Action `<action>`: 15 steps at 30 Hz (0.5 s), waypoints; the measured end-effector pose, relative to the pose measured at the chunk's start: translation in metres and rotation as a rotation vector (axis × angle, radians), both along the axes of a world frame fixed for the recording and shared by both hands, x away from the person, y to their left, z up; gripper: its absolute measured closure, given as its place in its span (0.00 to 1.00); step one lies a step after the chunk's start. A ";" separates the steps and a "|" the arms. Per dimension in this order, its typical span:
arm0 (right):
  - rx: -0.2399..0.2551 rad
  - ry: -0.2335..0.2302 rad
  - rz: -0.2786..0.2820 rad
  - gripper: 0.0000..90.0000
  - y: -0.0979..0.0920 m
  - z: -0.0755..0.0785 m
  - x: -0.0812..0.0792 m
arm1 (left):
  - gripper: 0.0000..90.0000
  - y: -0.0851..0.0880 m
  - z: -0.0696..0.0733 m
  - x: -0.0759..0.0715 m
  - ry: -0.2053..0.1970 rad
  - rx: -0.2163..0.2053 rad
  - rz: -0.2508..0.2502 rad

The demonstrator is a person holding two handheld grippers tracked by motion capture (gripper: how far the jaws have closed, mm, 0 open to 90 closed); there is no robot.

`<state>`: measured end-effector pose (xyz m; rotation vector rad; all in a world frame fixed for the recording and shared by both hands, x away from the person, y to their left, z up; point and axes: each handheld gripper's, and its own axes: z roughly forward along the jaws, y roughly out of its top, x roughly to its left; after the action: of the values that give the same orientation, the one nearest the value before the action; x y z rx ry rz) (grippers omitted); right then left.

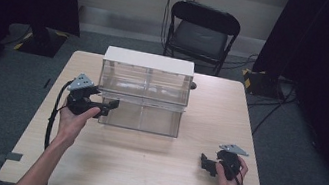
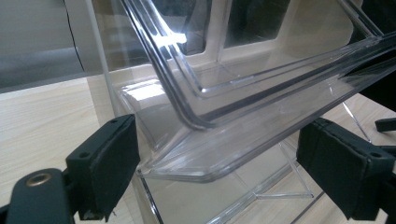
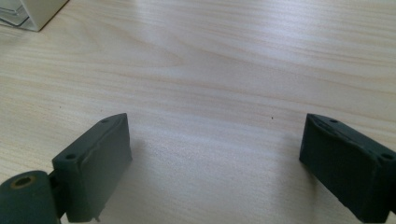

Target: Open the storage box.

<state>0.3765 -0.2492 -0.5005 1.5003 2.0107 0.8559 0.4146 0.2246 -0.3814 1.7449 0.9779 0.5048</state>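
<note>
Standing on a pale wooden table (image 1: 140,164), left tool (image 1: 108,106) gapes around clear drawer (image 2: 243,140); right tool (image 1: 206,164) open, empty.

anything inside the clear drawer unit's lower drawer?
The lower drawer, tipped open toward the left gripper, looks empty through its clear walls. Glare hides its far corners.

Black hand-held gripper (image 1: 108,105), grey plate, black cable
</note>
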 end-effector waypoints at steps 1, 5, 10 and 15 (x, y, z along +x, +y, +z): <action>0.000 0.000 0.000 0.09 0.000 0.000 0.000 | 0.14 0.000 0.000 0.000 0.000 -0.001 0.001; 0.000 0.001 -0.001 0.09 0.000 0.000 0.000 | 0.14 0.000 0.000 0.000 0.001 0.000 0.000; 0.000 0.000 0.000 0.09 0.000 0.000 0.000 | 0.14 0.000 0.000 0.000 0.001 -0.001 0.001; 0.000 0.001 -0.001 0.09 0.000 0.000 0.000 | 0.14 0.000 0.000 0.000 0.003 -0.003 0.003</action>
<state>0.3765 -0.2491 -0.5005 1.5014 2.0104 0.8552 0.4144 0.2243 -0.3813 1.7425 0.9827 0.5021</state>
